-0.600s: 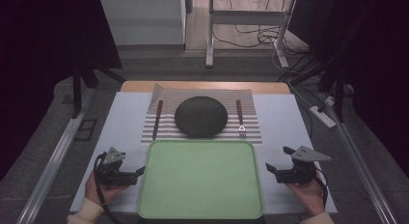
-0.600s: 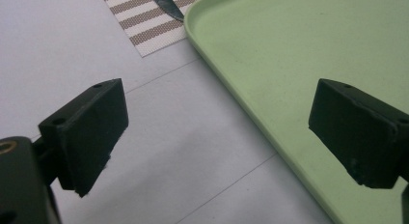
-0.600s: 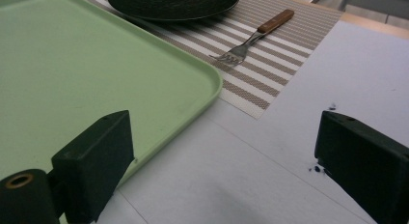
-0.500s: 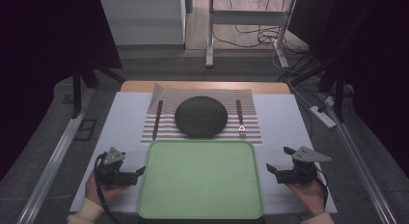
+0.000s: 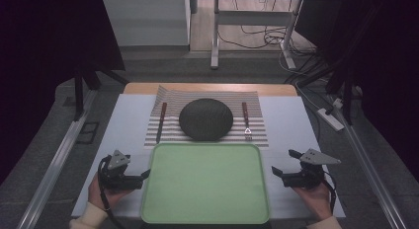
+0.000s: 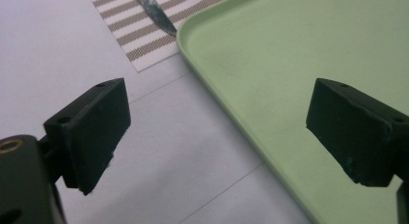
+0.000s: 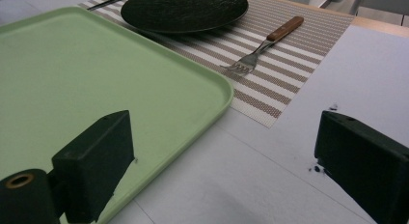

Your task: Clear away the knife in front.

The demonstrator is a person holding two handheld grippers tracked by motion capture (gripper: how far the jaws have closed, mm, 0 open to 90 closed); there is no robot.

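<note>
Flanking a green tray (image 5: 205,182) at the near edge of the desk (image 5: 291,120), two hand-held tongs rest low, one on each side. The left tongs (image 5: 144,174) have jaws spread wide and hold nothing; their tips lie just beside the tray's left rim, one jaw over the pale desk and the other over the tray. The right tongs (image 5: 285,162) are also wide open and hold nothing, sitting just off the tray's right rim and pointing inward toward it. The tray itself is bare and lies flat, its far edge overlapping a striped placemat (image 5: 257,133). On the placemat sits a dark round plate (image 5: 206,119), with a wooden-handled knife (image 5: 160,121) to its left and a wooden-handled fork (image 5: 245,120) to its right, both apart from the plate.
</note>
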